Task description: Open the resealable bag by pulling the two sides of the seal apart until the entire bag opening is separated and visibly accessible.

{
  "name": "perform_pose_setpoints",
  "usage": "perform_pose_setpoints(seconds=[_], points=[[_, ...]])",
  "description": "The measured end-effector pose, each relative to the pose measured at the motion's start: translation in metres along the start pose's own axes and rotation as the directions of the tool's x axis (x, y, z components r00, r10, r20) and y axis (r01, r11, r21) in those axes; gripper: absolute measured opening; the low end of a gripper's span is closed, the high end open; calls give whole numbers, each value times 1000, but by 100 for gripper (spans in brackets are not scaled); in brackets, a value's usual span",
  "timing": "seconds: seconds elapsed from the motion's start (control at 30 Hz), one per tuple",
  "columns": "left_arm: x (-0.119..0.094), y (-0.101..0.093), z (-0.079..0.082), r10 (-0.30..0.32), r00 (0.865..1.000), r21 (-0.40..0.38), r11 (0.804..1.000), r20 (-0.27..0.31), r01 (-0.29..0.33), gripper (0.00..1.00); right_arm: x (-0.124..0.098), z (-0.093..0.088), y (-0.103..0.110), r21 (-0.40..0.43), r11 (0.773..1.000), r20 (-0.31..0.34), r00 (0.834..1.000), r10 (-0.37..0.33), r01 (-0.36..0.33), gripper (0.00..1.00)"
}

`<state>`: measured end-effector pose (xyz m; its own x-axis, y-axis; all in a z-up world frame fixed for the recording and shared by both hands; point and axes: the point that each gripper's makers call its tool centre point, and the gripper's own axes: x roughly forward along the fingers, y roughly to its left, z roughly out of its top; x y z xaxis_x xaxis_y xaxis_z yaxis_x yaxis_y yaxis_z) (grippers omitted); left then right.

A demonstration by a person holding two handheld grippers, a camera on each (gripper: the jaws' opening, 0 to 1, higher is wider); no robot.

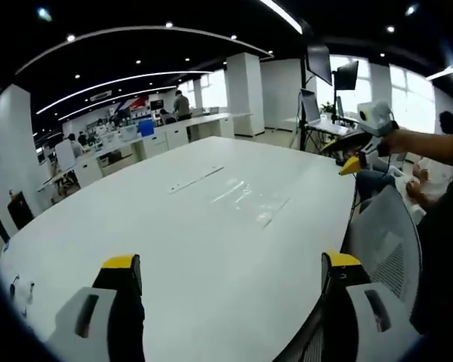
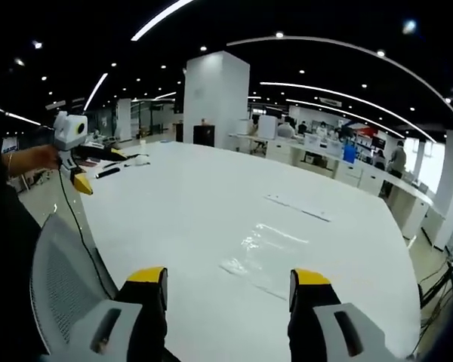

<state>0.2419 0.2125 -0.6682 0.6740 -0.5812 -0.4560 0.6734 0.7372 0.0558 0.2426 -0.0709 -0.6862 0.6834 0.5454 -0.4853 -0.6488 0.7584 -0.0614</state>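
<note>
A clear resealable bag (image 1: 249, 197) lies flat on the white table (image 1: 136, 226), hard to make out against the glare. In the left gripper view, my left gripper (image 1: 230, 264) stands open well short of the bag, nothing between its yellow-tipped jaws. My right gripper (image 1: 355, 162) hangs in the air off the table's right edge, held by a hand. In the right gripper view, the bag (image 2: 268, 253) lies just beyond my right gripper (image 2: 228, 277), which is open and holds nothing. My left gripper (image 2: 79, 177) is held up far to the left, beside the table (image 2: 196, 196).
A thin strip (image 1: 196, 179) (image 2: 298, 207) lies on the table beyond the bag. A grey mesh chair (image 1: 385, 241) (image 2: 60, 286) stands at the table's near edge. Small dark items (image 2: 109, 172) lie at a far corner. Desks, monitors and people fill the office behind.
</note>
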Motion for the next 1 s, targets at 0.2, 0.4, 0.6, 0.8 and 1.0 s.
perform_pose_setpoints(seconds=[0.2,0.4,0.6,0.8,1.0], points=[[-1,0,-7,2,1000,-16,1000,-17,-3,97,24,-9,-1,-52,997,-54,997,52,-55,59],[-3,2,-12,6,999,-22,1000,-37,-7,97,43,-14,-4,-85,993,-75,994,80,-86,53],[-1,2,-13,-3,1000,-51,999,-31,2,96,65,-27,-11,-59,994,-100,992,82,-88,45],[3,3,-13,-20,1000,-92,996,-14,19,96,90,-35,-8,-52,992,-125,986,108,-116,41],[6,6,-19,-17,999,-82,997,-49,13,95,115,-31,-4,106,984,-72,986,151,-143,38]])
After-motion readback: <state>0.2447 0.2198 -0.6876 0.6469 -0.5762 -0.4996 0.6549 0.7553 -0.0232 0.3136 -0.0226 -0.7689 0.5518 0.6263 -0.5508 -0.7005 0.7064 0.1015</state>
